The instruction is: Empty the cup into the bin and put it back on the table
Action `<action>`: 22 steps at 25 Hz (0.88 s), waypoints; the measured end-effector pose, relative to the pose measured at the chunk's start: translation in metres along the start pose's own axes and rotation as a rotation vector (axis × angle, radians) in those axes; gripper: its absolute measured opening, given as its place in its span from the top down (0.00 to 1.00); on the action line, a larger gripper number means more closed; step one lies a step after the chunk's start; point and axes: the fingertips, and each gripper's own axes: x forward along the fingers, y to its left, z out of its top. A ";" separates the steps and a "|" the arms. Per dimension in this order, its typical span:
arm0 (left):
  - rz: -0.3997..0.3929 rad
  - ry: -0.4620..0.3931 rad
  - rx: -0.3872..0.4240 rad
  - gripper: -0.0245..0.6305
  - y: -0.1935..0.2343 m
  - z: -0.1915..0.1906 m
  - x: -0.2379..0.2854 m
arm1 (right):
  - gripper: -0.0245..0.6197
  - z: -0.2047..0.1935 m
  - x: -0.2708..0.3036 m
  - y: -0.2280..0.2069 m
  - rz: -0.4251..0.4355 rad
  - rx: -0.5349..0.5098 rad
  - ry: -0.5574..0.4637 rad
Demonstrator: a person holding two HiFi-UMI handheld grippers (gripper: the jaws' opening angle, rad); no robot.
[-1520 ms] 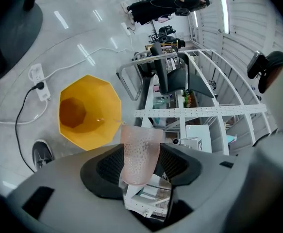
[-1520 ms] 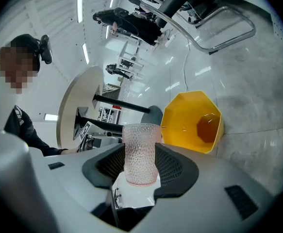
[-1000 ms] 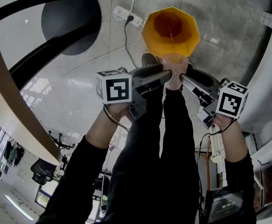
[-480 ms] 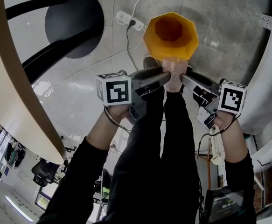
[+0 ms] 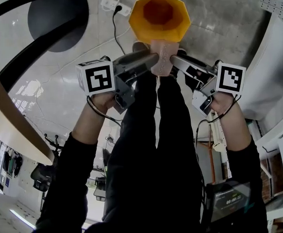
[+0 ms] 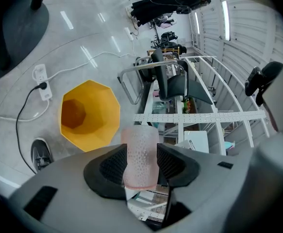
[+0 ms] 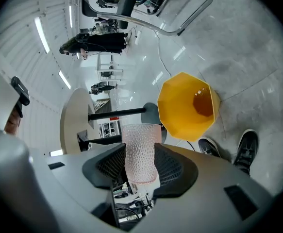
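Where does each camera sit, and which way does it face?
Head view: on the person's head, facing steeply down at the bin; forearms and legs show.
Left gripper view: rides the left gripper, looking along its jaws, which have just been closing on the cup; one shoe shows.
Right gripper view: rides the right gripper, looking along its jaws, clamped on that cup; both shoes show.
Shared: all views see cup and bin.

Looks like a lab or workshop to me. Metal racks, an office chair, strip lights, plus a power strip on the glossy floor.
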 end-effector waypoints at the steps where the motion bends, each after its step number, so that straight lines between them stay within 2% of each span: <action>1: -0.005 0.003 0.009 0.65 -0.001 -0.003 0.003 | 0.66 -0.002 -0.005 -0.003 -0.007 -0.008 0.005; 4: -0.009 0.004 -0.007 0.65 0.003 -0.010 0.009 | 0.66 -0.001 -0.009 -0.010 -0.017 -0.022 0.008; 8: -0.026 -0.021 -0.090 0.65 0.005 -0.013 0.012 | 0.66 0.000 -0.002 -0.013 -0.006 0.048 -0.018; 15: -0.049 -0.046 -0.095 0.65 -0.009 -0.018 0.014 | 0.66 -0.002 -0.011 -0.004 -0.006 0.037 -0.020; 17: -0.041 -0.044 -0.080 0.65 -0.011 -0.017 0.012 | 0.66 -0.001 -0.014 0.001 -0.012 0.016 -0.025; 22: -0.022 -0.038 0.022 0.65 -0.027 -0.006 0.000 | 0.66 0.005 -0.016 0.023 -0.013 -0.063 -0.034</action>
